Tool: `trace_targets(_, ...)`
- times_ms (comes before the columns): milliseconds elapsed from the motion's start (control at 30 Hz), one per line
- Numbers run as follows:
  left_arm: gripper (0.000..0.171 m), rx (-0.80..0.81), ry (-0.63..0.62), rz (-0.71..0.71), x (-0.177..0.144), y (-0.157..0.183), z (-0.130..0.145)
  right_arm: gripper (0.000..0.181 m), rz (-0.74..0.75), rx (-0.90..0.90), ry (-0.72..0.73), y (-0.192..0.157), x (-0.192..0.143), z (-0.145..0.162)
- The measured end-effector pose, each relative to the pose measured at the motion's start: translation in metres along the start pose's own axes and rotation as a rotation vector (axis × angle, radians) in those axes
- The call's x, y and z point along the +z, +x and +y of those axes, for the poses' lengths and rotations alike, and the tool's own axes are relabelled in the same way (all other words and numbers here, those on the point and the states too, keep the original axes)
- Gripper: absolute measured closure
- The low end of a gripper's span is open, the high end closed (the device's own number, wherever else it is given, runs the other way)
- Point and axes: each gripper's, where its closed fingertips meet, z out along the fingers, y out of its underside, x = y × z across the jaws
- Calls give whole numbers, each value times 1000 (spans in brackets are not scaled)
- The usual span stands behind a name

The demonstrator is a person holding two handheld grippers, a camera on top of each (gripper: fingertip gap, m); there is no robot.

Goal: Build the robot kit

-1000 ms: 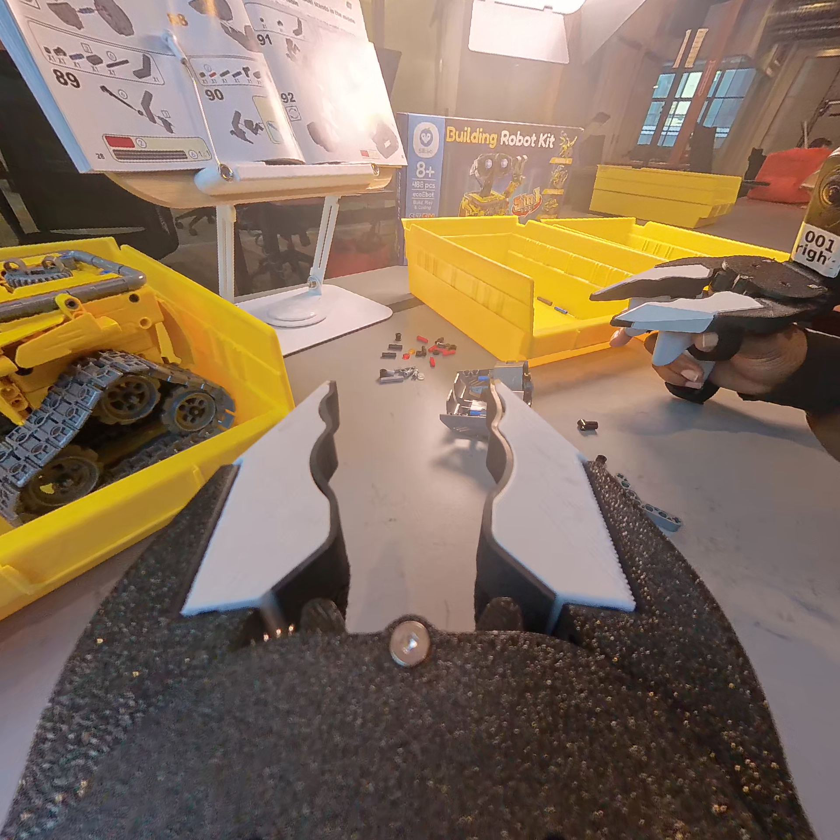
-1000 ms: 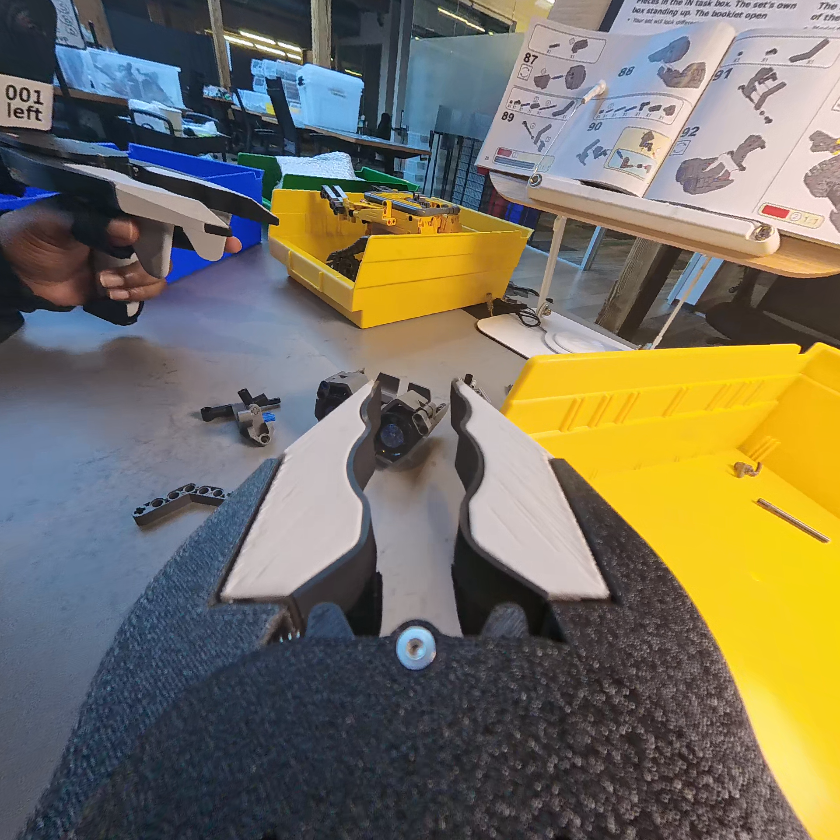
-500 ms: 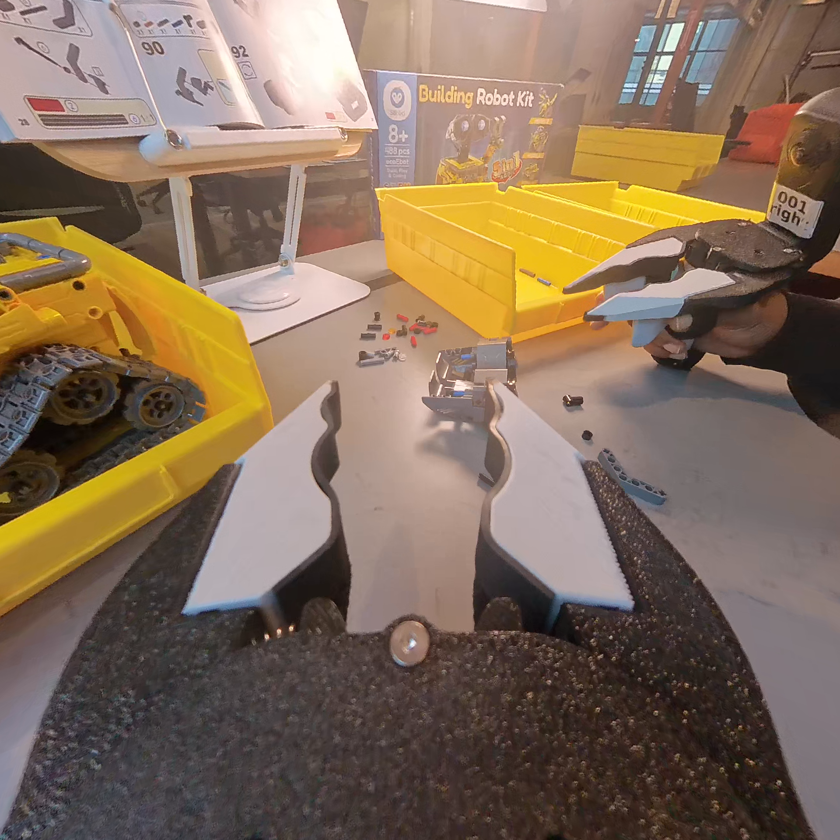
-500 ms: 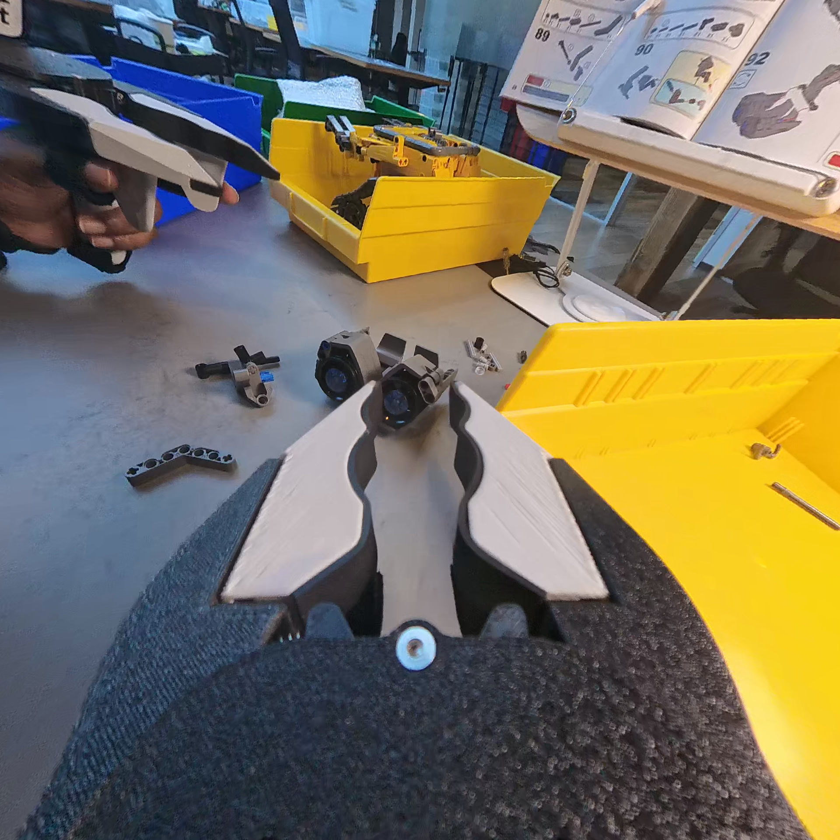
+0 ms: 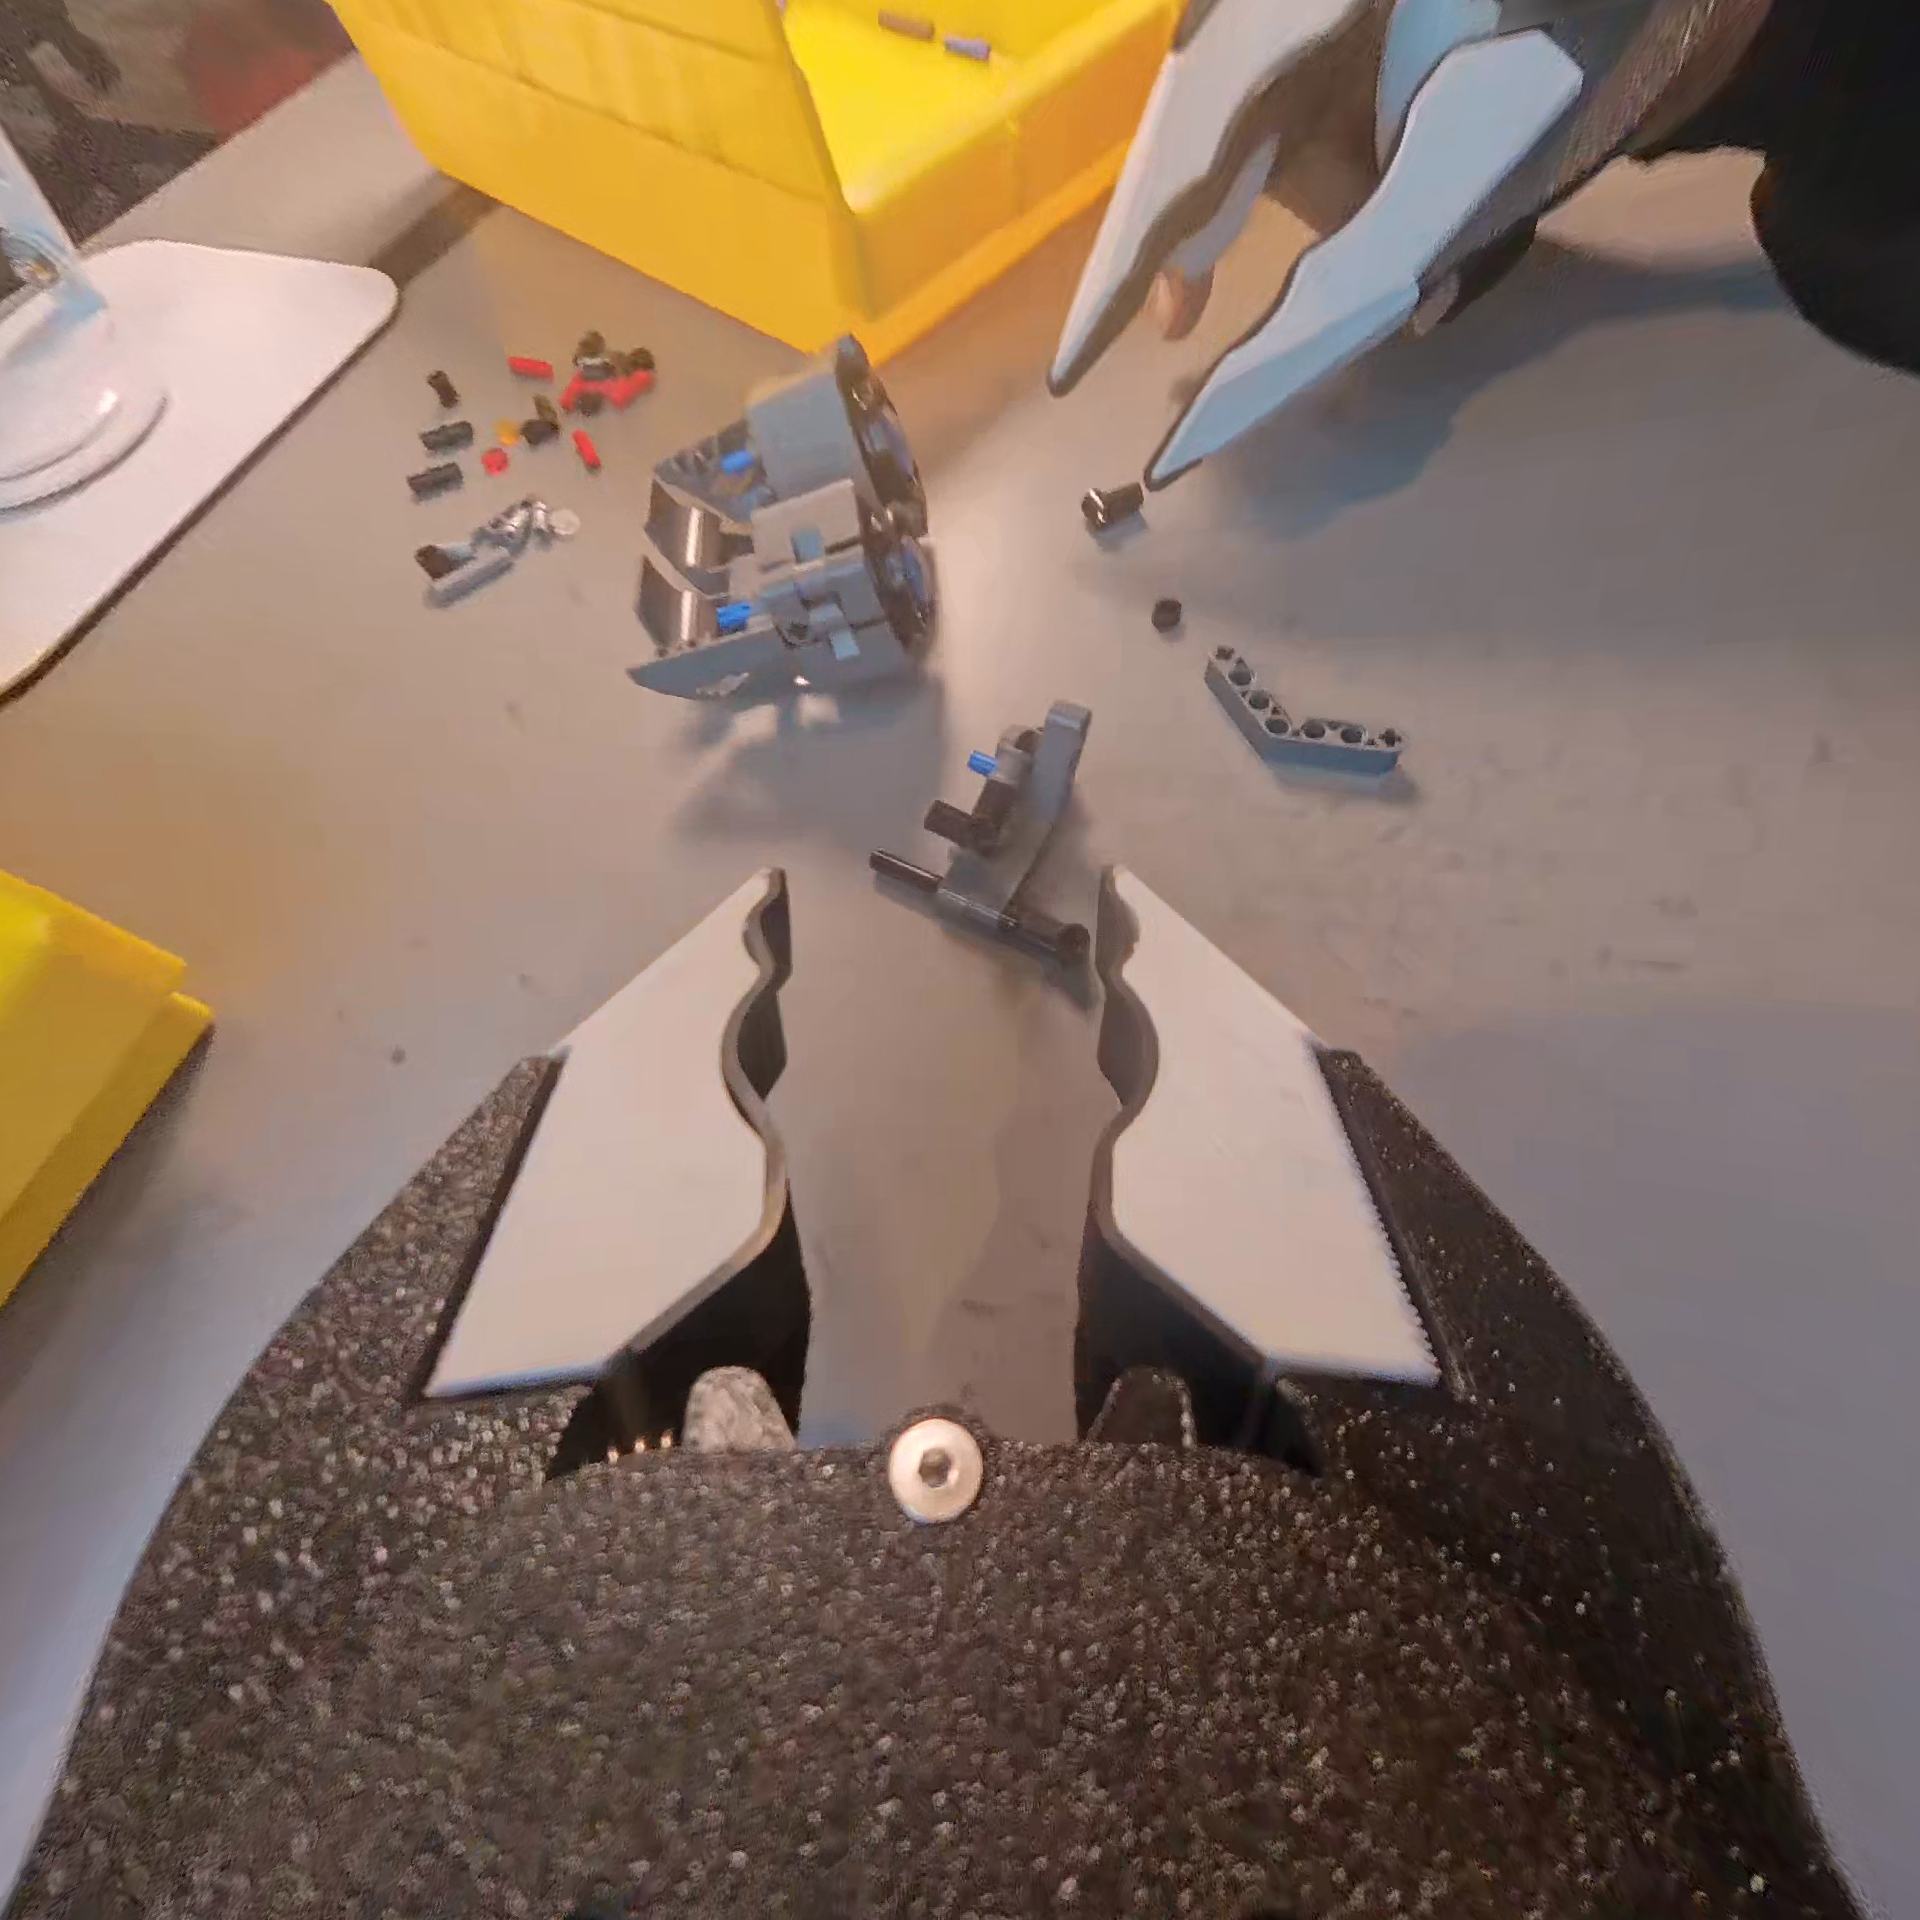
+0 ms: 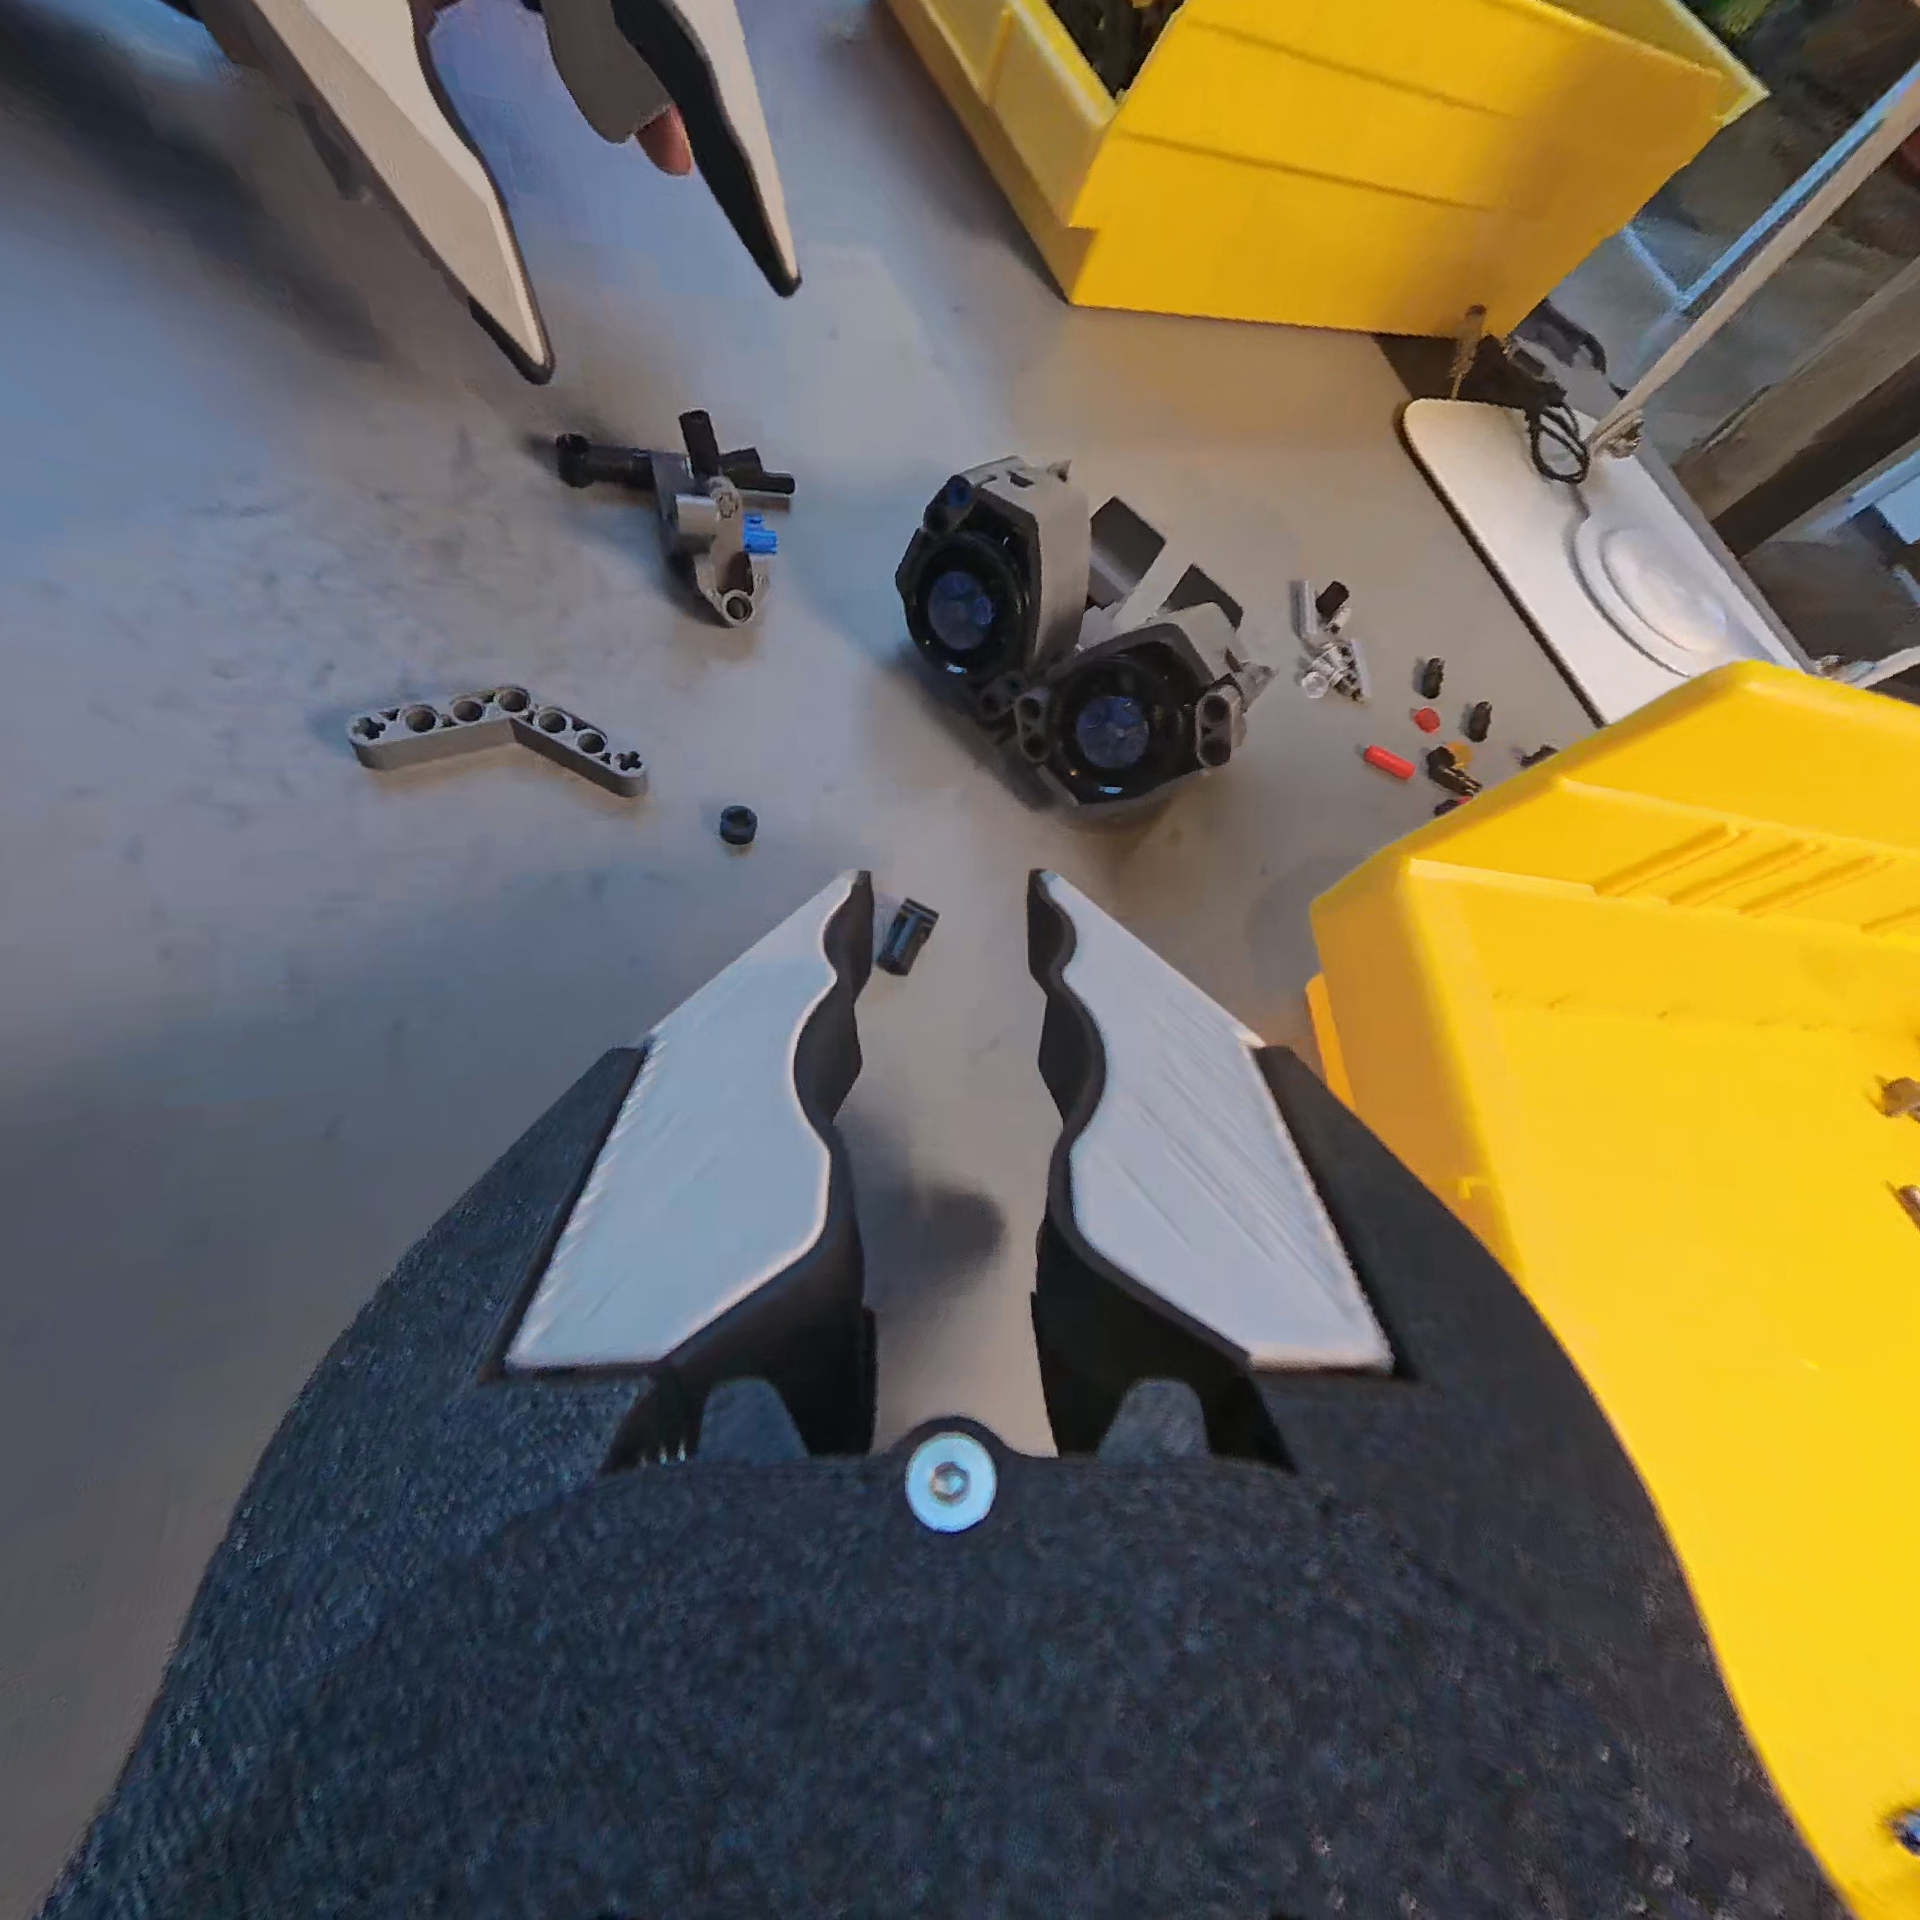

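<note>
On the grey table, the empty, open left tongs point at twelve o'clock toward a small grey-and-black pinned plastic bracket lying just ahead, while the open right tongs straddle a tiny black plastic pin.

At the upper right of the left wrist view, the other grey-fingered gripper is motion-blurred and cut off by the frame's top edge.

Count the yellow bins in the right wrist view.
2. One yellow bin stands at the far side of the table, top right. The other yellow bin is close on the right, beside the right gripper. More may lie outside the frame.
</note>
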Motion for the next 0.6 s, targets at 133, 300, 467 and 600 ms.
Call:
trace_targets(133, 121, 75, -108, 2, 13, 8, 14, 153, -48, -2, -39, -8, 1, 6)
trace_targets(300, 143, 86, -137, 33, 16, 15, 17, 153, -64, -8, -35, -12, 1, 4)
trace_targets(467, 151, 84, -143, 53, 15, 19, 19, 154, -84, 20, 74, -22, 3, -26)
trace_targets(600, 154, 95, -148, 63, 14, 22, 19, 155, -124, -4, 93, -43, 17, -50)
